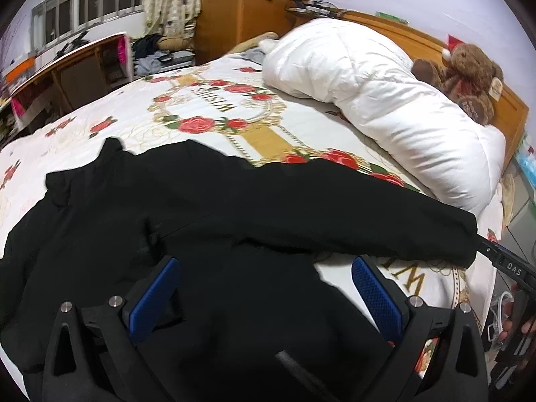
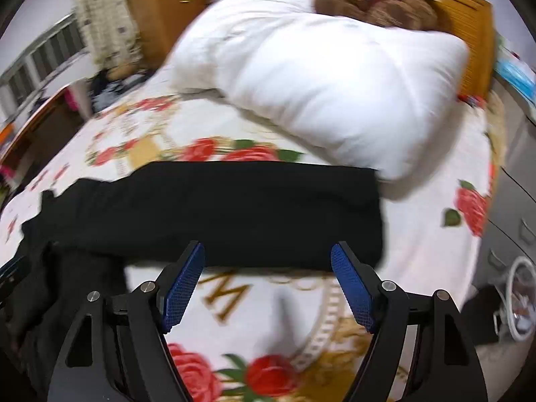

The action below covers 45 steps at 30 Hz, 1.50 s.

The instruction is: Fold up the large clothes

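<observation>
A large black garment (image 1: 201, 207) lies spread on the rose-patterned bedspread (image 1: 134, 124), with one long sleeve (image 1: 368, 221) stretched out to the right. My left gripper (image 1: 264, 261) hovers over the garment's body, open, with cloth below the blue pads but none pinched. In the right wrist view the sleeve (image 2: 234, 207) lies flat across the bed just beyond my right gripper (image 2: 268, 246). That gripper is open over bare bedspread (image 2: 268, 301) and holds nothing. Its black body (image 1: 509, 264) and a hand (image 1: 516, 321) show by the sleeve end.
A bulky white duvet (image 1: 368, 93) and a brown teddy bear (image 1: 469, 73) lie along the wooden headboard (image 1: 502, 107). A wooden desk (image 1: 67, 77) stands to the far left, a wardrobe (image 1: 251, 0) behind. Grey drawers (image 2: 516, 201) flank the bed's right side.
</observation>
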Motion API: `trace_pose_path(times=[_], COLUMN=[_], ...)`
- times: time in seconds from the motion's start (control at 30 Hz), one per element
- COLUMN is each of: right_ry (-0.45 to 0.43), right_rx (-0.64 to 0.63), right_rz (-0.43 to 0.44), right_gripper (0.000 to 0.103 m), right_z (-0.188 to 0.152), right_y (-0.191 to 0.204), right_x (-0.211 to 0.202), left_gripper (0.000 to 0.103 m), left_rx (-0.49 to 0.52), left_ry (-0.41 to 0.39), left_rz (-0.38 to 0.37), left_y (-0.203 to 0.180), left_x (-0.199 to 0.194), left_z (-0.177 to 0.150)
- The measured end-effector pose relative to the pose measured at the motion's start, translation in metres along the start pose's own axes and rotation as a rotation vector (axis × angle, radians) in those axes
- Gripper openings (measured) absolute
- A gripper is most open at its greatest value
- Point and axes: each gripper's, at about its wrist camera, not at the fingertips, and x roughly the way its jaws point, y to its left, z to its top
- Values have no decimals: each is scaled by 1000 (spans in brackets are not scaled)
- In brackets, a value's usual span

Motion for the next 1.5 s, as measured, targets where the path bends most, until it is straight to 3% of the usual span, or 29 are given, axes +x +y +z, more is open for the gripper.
trace_pose_path(times=[0.1, 0.43, 0.6, 0.77, 0.9, 1.0, 1.07, 1.27, 1.4, 1.5], right_ry=[25, 93, 108, 124, 78, 52, 6, -102, -170, -185], right_rx=[42, 121, 177, 127, 134, 90, 51, -36, -145, -239], right_rz=[-37, -89, -51, -14, 23, 40, 59, 182, 283, 368], right_gripper=[78, 78, 78, 77, 45, 25, 20, 18, 17, 17], right_z=[-1, -5, -2, 0, 3, 8, 15, 36, 45, 45], right_y=[-20, -54, -61, -55, -56, -44, -32, 14, 62, 109], right_x=[10, 57, 81, 94, 85, 77, 63, 15, -18, -32], left_gripper=[103, 103, 103, 103, 103, 103, 103, 103, 103, 103], left_rx=[10, 112, 162, 160, 142, 131, 123, 90, 61, -13], left_ry=[2, 27, 43, 22, 44, 37, 32, 17, -6, -7], left_rz=[-56, -113, -133, -144, -119, -110, -103, -50, 12, 19], left_y=[-21, -79, -95, -94, -84, -74, -66, -28, 6, 37], left_x=[9, 40, 52, 52, 54, 49, 42, 24, 7, -2], left_z=[4, 3, 0, -2, -3, -3, -3, -4, -11, -18])
